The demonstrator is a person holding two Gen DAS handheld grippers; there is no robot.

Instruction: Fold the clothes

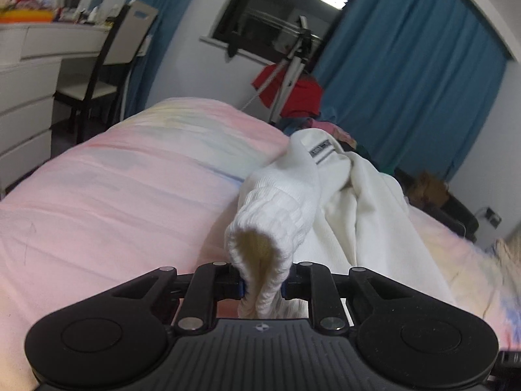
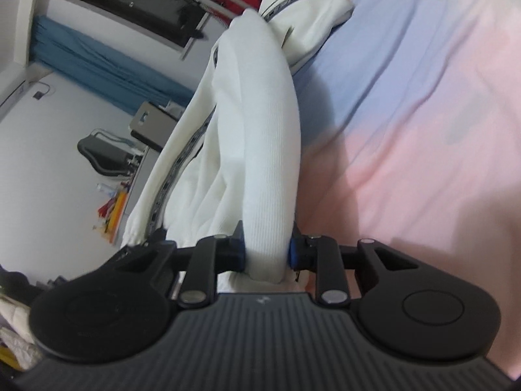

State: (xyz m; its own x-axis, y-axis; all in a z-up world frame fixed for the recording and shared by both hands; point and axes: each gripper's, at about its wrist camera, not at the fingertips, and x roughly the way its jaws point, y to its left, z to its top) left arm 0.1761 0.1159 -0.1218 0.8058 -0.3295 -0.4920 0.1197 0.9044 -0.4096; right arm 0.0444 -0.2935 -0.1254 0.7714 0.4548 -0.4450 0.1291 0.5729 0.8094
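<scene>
A white knit garment point(image 1: 342, 202) with a grey striped band hangs lifted over the pink bed point(image 1: 130, 195). My left gripper point(image 1: 263, 285) is shut on its ribbed cuff point(image 1: 270, 234), whose opening faces the camera. My right gripper point(image 2: 267, 254) is shut on another white fold of the same garment point(image 2: 260, 130), which stretches away from it above the bed sheet point(image 2: 423, 130). The striped band runs along the hanging cloth point(image 2: 176, 169). The fingertips of both grippers are partly hidden by cloth.
A white dresser point(image 1: 29, 97) and a chair point(image 1: 107, 75) stand left of the bed. A pile of red and dark clothes point(image 1: 293, 94) and a tripod point(image 1: 293, 75) sit at the far end, before blue curtains point(image 1: 407, 81) and a dark window point(image 1: 286, 9).
</scene>
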